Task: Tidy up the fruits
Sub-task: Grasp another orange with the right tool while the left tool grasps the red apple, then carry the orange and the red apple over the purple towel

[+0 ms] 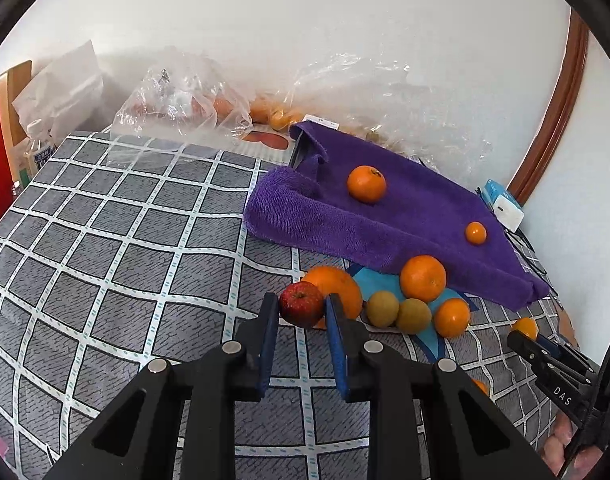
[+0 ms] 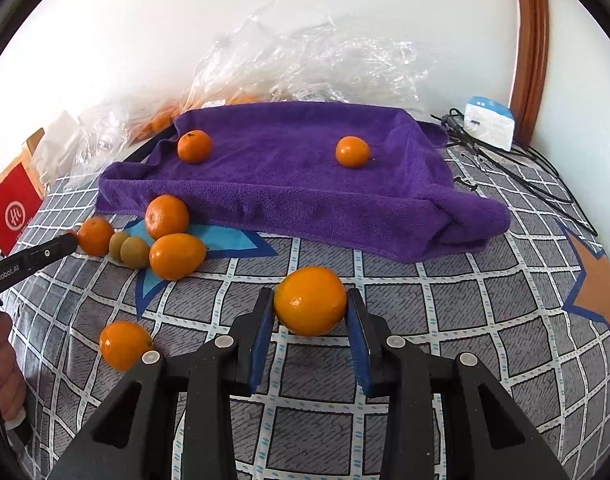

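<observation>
My left gripper (image 1: 301, 312) is shut on a red apple (image 1: 301, 304), just in front of a big orange (image 1: 337, 288). Beside it lie two greenish-brown fruits (image 1: 399, 312) and two oranges (image 1: 423, 278). My right gripper (image 2: 310, 316) is shut on an orange (image 2: 310, 301) low over the checked tablecloth (image 2: 445, 320). A purple towel (image 2: 305, 184) behind carries two oranges, one to the left (image 2: 194, 146) and one to the right (image 2: 352, 152). A loose orange (image 2: 125, 345) lies left of my right gripper. The right gripper shows at the right edge of the left wrist view (image 1: 523, 338).
Clear plastic bags (image 1: 185, 100) with more fruit lie against the back wall. A red bag (image 2: 13, 212) and bottles (image 1: 37, 152) stand at the left. A tissue pack (image 2: 489, 122) and black cables (image 2: 517, 168) lie at the back right by a wooden frame (image 2: 531, 40).
</observation>
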`<action>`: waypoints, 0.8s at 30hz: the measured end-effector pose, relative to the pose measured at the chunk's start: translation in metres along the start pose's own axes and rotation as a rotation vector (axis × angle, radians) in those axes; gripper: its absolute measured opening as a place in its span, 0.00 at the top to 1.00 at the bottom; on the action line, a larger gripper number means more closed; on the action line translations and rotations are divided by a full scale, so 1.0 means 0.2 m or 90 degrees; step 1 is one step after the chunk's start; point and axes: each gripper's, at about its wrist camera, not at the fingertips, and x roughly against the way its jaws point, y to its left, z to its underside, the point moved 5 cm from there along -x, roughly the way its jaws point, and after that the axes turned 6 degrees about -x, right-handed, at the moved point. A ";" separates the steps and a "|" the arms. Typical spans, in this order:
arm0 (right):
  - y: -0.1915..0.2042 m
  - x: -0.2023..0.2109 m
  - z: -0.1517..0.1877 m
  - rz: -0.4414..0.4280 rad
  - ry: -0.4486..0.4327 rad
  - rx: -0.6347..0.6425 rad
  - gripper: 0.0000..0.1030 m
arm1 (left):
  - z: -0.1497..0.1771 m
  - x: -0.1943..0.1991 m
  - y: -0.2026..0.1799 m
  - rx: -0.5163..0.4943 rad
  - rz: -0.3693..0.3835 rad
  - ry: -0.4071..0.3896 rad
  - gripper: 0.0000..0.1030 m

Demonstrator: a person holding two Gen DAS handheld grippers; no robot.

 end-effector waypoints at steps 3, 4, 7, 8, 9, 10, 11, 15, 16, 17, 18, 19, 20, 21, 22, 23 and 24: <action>-0.02 0.01 -0.01 0.002 -0.008 -0.014 0.66 | -0.01 0.02 0.00 0.000 0.003 -0.014 0.78; -0.02 0.01 -0.01 0.000 -0.009 -0.017 0.66 | -0.01 0.02 0.00 0.000 0.004 -0.016 0.78; -0.03 0.02 -0.01 0.003 -0.015 -0.018 0.66 | -0.02 0.04 0.00 0.004 0.010 -0.025 0.78; -0.03 0.03 -0.01 0.003 -0.017 -0.018 0.66 | -0.02 0.05 0.00 0.005 0.012 -0.030 0.78; -0.03 0.03 -0.01 0.002 -0.019 -0.018 0.66 | -0.02 0.05 0.01 0.006 0.012 -0.036 0.78; -0.03 0.03 -0.01 0.003 -0.020 -0.018 0.66 | -0.02 0.06 0.01 0.009 0.014 -0.040 0.78; -0.03 0.03 -0.01 0.004 -0.020 -0.019 0.66 | -0.03 0.06 0.01 0.012 0.017 -0.042 0.78; -0.03 0.04 -0.01 0.011 -0.023 -0.017 0.66 | -0.03 0.08 0.02 0.022 0.022 -0.051 0.78; -0.02 0.05 -0.01 0.012 -0.025 -0.016 0.66 | -0.03 0.08 0.02 0.024 0.024 -0.051 0.78; -0.02 0.05 -0.01 0.008 -0.027 -0.016 0.66 | -0.03 0.08 0.01 0.025 0.034 -0.052 0.78; -0.02 0.06 -0.01 0.008 -0.028 -0.017 0.66 | -0.04 0.09 0.01 0.025 0.043 -0.053 0.78; -0.03 0.07 -0.01 0.009 -0.030 -0.018 0.66 | -0.04 0.10 0.00 0.025 0.049 -0.056 0.78; -0.03 0.08 -0.01 0.008 -0.029 -0.018 0.66 | -0.05 0.11 -0.01 0.024 0.051 -0.060 0.78; -0.03 0.08 -0.02 0.008 -0.026 -0.017 0.66 | -0.06 0.12 -0.01 0.025 0.055 -0.063 0.78; -0.03 0.09 -0.03 0.009 -0.026 -0.017 0.66 | -0.07 0.13 -0.02 0.027 0.059 -0.064 0.78; -0.03 0.10 -0.04 0.010 -0.027 -0.015 0.66 | -0.08 0.14 -0.03 0.032 0.065 -0.063 0.78; -0.03 0.12 -0.06 0.011 -0.029 -0.010 0.66 | -0.10 0.15 -0.04 0.034 0.075 -0.063 0.78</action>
